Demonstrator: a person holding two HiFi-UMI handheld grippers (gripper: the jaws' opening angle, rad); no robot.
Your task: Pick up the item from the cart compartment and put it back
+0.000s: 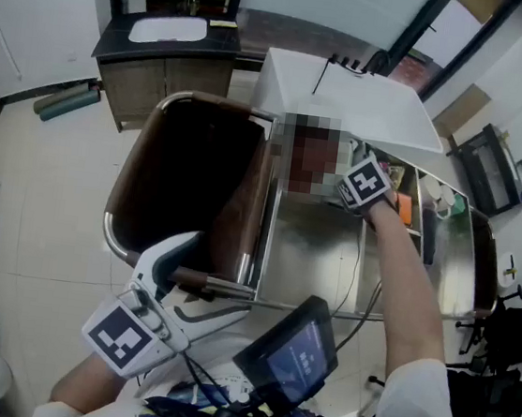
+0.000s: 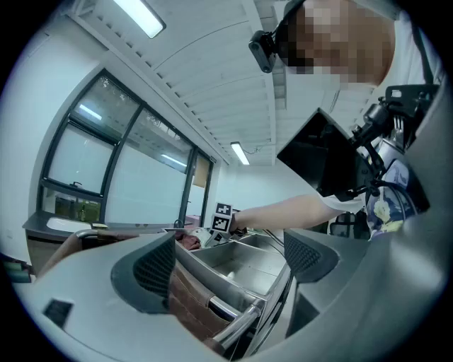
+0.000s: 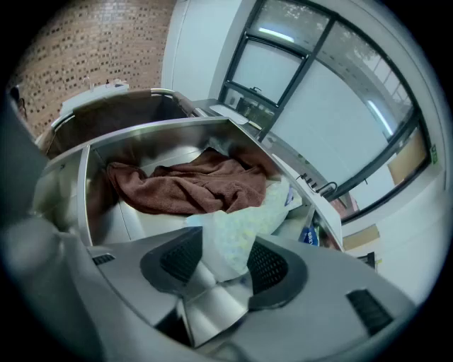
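Packet (image 3: 241,226) soft, light, crinkly, likely slippery film; my right gripper (image 3: 225,267) pinches its loose end near compartment (image 3: 134,223) edge, beside towel (image 3: 187,185). Left gripper (image 2: 230,265) jaws apart, empty.

white basin (image 1: 168,29) on wooden cabinet (image 1: 154,81), green roll (image 1: 66,102) on floor (image 1: 36,194), crumpled brown towel (image 3: 191,185), ceiling strip light (image 2: 139,15)

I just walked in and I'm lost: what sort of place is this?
Probably a hotel-style washroom being serviced, perhaps a mock-up: a vanity with a white sink by the wall, a steel housekeeping cart with a brown bag hung on it, and a brown towel in one cart compartment.
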